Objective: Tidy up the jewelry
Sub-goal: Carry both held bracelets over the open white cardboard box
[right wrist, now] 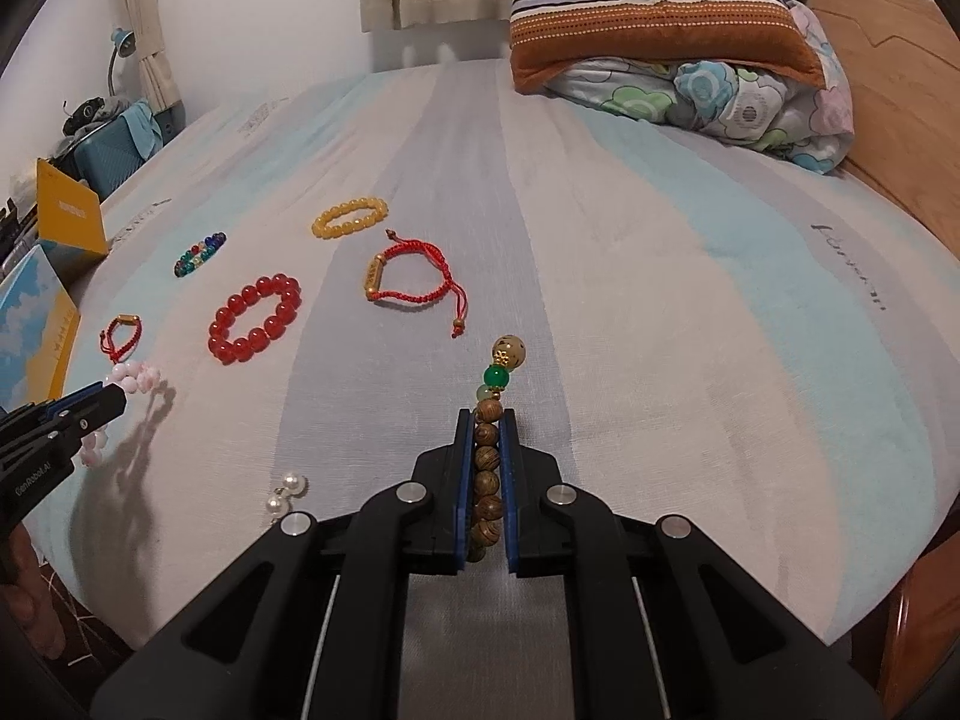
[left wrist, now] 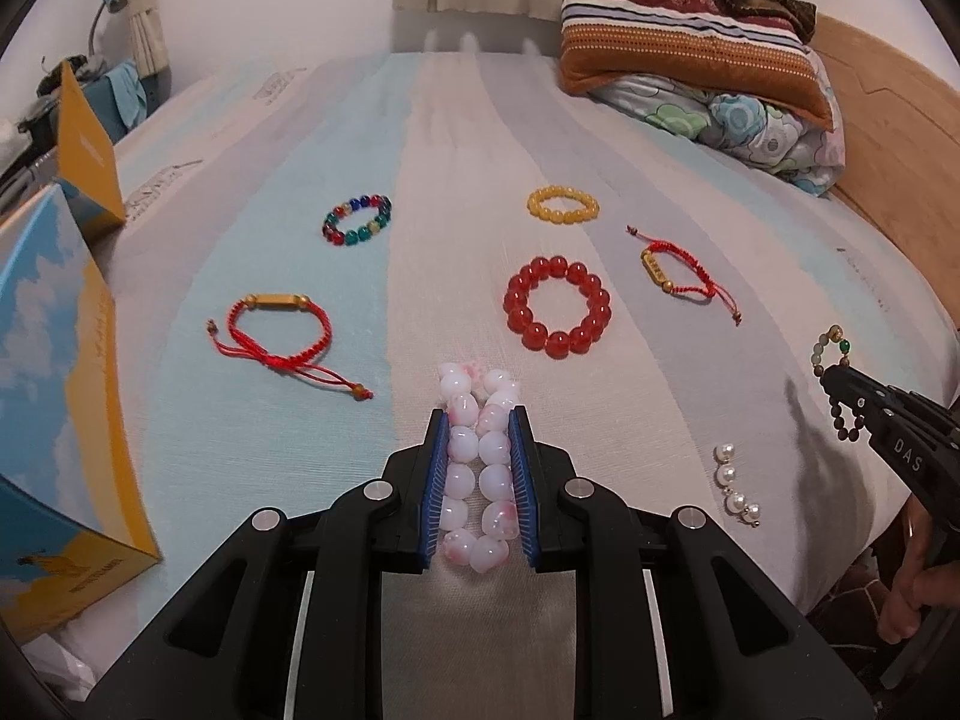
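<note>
My left gripper is shut on a pink-white bead bracelet, held above the striped bedsheet; both also show in the right wrist view. My right gripper is shut on a brown wooden bead bracelet with green and carved beads at its tip; it shows at the right edge of the left wrist view. On the bed lie a red bead bracelet, a yellow bead bracelet, a multicolour bead bracelet, two red cord bracelets and a pearl strand.
Blue and yellow boxes stand at the bed's left edge. Folded quilts and a striped pillow are piled at the far right by the wooden headboard. The right half of the bedsheet has no jewelry.
</note>
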Motion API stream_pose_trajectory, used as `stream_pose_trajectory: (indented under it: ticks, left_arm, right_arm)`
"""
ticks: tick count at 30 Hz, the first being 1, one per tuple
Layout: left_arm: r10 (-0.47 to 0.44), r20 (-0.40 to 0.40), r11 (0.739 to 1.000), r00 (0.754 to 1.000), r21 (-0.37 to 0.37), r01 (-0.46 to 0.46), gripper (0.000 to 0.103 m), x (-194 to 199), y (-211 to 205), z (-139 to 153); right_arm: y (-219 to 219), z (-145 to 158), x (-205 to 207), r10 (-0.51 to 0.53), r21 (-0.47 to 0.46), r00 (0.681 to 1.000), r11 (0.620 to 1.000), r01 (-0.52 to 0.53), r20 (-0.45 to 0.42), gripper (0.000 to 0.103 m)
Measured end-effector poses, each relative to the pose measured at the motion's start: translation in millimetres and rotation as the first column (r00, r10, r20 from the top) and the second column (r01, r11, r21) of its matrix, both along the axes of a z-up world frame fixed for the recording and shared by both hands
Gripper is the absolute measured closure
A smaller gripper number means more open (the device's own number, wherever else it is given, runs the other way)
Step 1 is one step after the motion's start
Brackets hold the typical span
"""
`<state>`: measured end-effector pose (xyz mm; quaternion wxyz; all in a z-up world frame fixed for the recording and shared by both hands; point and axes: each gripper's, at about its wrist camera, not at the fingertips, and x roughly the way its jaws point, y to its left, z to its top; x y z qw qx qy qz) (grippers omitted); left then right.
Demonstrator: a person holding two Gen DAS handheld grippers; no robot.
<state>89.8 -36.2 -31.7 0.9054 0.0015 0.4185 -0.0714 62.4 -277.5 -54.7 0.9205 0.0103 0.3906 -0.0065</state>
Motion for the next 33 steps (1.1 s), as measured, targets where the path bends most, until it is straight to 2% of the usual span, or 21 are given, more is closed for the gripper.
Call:
stream_pose_trajectory:
  ticks: [8,20,33]
  left_arm:
    - [0.023,-0.020,1.000,1.000,-0.006,-0.023,0.084,-7.3,16.9,12.7]
    - [0.037,0.043,0.999,0.998,0.005,-0.037,0.083,-16.5,32.6,61.6]
    - [0.084,0.076,0.996,0.993,0.006,-0.085,0.083,-13.0,71.2,107.0]
  right_arm:
    - [1.7,18.5,-7.2,0.009,0.013,1.000,1.000,-0.009,0.005,0.096]
    - [21.4,52.7,-9.3,0.022,0.010,1.000,1.000,-0.022,0.015,0.096]
    - [79.6,92.3,4.8,0.089,-0.006,0.995,0.996,-0.089,0.052,0.096]
